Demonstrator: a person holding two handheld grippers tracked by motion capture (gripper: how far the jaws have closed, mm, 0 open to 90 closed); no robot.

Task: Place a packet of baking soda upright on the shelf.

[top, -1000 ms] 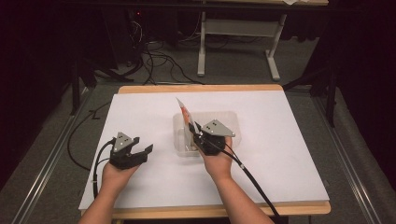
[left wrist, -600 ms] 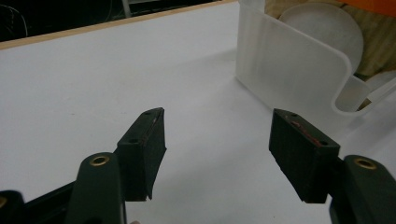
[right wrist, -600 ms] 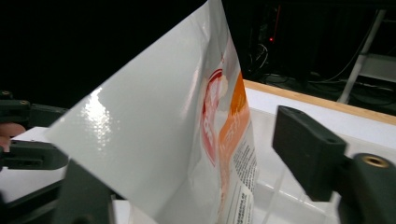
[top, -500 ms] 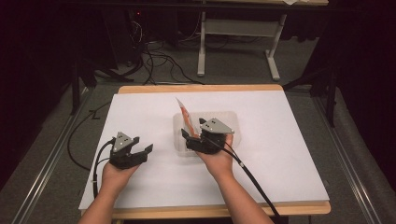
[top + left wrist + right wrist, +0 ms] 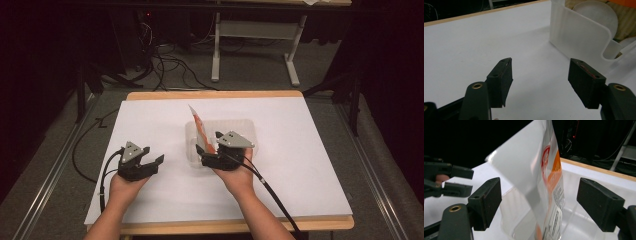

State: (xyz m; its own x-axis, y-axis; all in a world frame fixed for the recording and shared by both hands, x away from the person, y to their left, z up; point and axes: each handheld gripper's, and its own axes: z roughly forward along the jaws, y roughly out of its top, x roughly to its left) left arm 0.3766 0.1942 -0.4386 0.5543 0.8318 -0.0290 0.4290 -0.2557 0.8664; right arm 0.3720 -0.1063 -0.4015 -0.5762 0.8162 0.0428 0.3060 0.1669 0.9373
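A clear plastic container point(image 5: 239, 129) sits mid-table with a white and orange packet point(image 5: 199, 129) standing tilted at its left end. My right gripper point(image 5: 204, 153) is open at the container's near left corner. In the right gripper view the packet point(image 5: 549, 177) rises between the two spread jaws of the right gripper point(image 5: 539, 195), touching neither pad. My left gripper point(image 5: 153, 156) rests open on the white table to the left, holding nothing. In the left gripper view the left gripper point(image 5: 540, 72) points toward the container's wall point(image 5: 579, 32).
The white tabletop point(image 5: 310, 165) has a wooden edge at front and back. Round white shapes point(image 5: 596, 15) show through the container wall. Cables trail from both grippers. Beyond the table are a dark floor, more cables and a grey table frame point(image 5: 252, 35).
My right gripper has turned and shifted slightly left, bringing its open jaws around the packet's lower part. The left gripper has stayed put.
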